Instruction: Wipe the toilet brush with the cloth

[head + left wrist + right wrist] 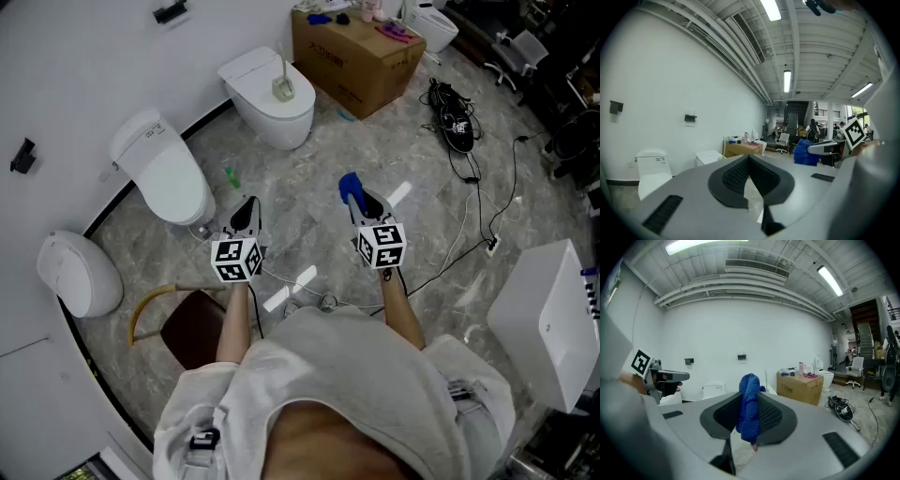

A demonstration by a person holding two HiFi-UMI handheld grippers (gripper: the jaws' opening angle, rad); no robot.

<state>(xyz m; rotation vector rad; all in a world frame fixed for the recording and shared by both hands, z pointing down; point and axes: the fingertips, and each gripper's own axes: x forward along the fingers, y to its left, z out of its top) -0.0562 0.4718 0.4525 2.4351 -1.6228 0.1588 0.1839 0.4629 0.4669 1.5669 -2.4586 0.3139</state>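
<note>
While the right gripper [361, 201] clamps the blue cloth [349, 184] ready for wiping, the left gripper [247, 212] is closed on nothing, likely free for the toilet brush [282, 82], upright on a toilet [272, 112] well ahead of both.

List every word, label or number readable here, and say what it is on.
No text can be read in any view.
Cardboard box: dark print on its side, too small to read.
Toilet: small label on its tank, blurred.
Left gripper and right gripper: their cubes carry square markers only, no letters.
</note>
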